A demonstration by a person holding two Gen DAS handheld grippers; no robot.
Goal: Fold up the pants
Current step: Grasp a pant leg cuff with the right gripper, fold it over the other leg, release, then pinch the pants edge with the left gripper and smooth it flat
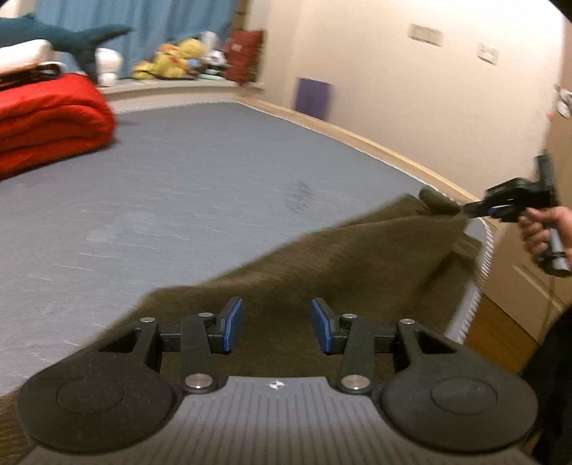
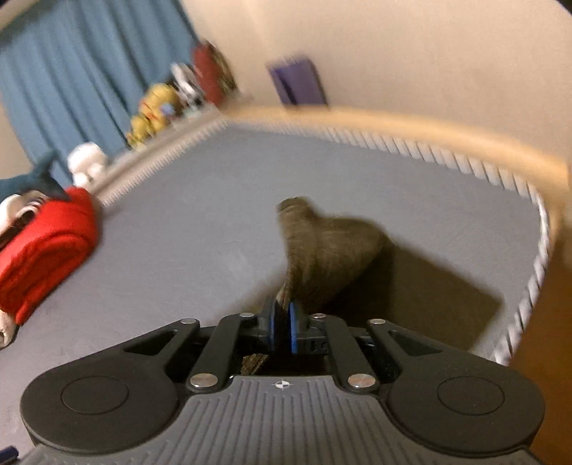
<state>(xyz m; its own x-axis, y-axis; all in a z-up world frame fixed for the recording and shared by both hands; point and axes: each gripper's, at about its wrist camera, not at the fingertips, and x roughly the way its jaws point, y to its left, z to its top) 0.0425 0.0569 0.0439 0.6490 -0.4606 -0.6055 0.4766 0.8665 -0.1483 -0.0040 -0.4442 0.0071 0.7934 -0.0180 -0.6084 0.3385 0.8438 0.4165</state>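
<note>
**Olive pants pinched at one corner, lifted off the bed**

Nearest the left wrist camera, the left gripper (image 1: 277,325) hangs with its two blue-padded fingers (image 1: 234,323) spread apart over the cloth, grasping nothing. One pair of pants (image 1: 321,257) lies under it: olive-brown, ribbed-looking, spread across the near right corner of the grey bed (image 1: 178,186). Its far right corner is drawn up into a taut peak.

That peak ends in the right gripper (image 1: 472,211), held by a hand (image 1: 543,229) at the right edge. From the right wrist view, its pads (image 2: 293,323) are clenched on a bunched fold of the pants (image 2: 321,250), which stands up ahead of them, with more of the cloth lying flat to the right near the bed's edge.

At far left sits one folded red blanket (image 1: 50,118), with one blue shark toy (image 1: 71,39) above it. Several soft toys (image 1: 171,59), too blurred to count, line the far sill before a blue curtain (image 1: 161,21). No containers are in view.
</note>
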